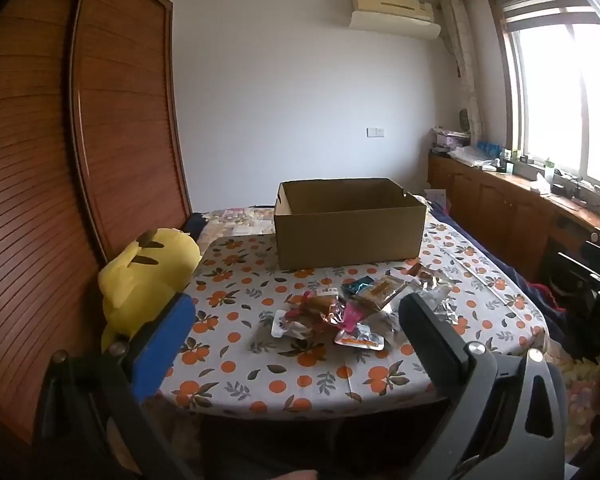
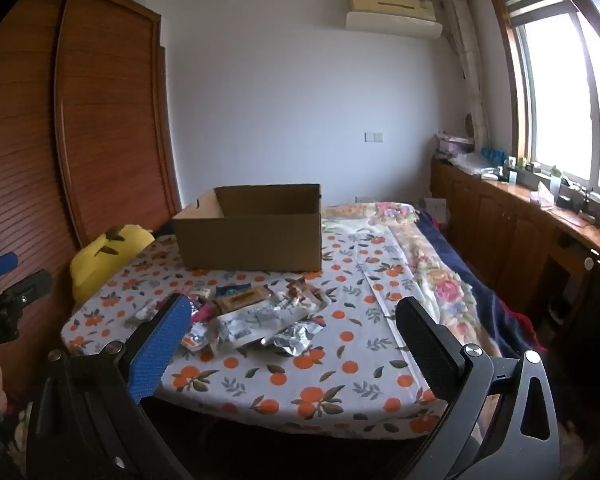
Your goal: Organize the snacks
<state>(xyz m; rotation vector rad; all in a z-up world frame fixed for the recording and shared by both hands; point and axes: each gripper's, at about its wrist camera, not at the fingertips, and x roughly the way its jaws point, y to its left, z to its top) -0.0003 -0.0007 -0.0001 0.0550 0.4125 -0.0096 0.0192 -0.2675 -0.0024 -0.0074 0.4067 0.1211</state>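
Left wrist view: snacks (image 1: 356, 308) piled on the orange-print desk (image 1: 260, 380), near side of an open cardboard box (image 1: 348, 236)
Left gripper (image 1: 296, 320) and right gripper (image 2: 296, 320) both hang released with nothing between the fingers, short of the pile; a yellow plush toy (image 1: 140, 280) sits at the desk's left edge

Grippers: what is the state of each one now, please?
Left gripper: open, holding nothing.
Right gripper: open, holding nothing.
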